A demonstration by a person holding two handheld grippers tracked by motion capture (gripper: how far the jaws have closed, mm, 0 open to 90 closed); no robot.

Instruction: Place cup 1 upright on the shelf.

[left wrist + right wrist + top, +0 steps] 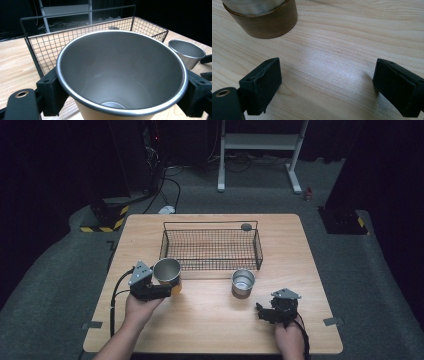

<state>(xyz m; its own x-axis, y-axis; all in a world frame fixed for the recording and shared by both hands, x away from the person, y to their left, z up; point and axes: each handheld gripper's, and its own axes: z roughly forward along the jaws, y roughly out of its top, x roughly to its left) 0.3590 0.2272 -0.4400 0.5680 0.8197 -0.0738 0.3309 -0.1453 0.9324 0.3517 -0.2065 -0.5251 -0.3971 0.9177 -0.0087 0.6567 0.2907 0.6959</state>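
A steel cup with a tan lower band [167, 273] is held upright just above the table, left of centre. My left gripper [162, 289] is shut on it, one jaw on each side of the cup [120, 75]. A second, shorter steel cup with a brown base [243, 282] stands on the table in front of the wire basket [211, 248]. My right gripper [265, 312] is low over the table at the front right, open, with bare wood between its jaws. In the right gripper view the brown-based cup [262, 17] stands just beyond that gripper [327, 87].
The black wire basket [82, 40] stands at the back centre of the wooden table [210, 320]. A small dark round object [246, 226] lies at its far right corner. The short cup [187, 52] sits to the right of the held one.
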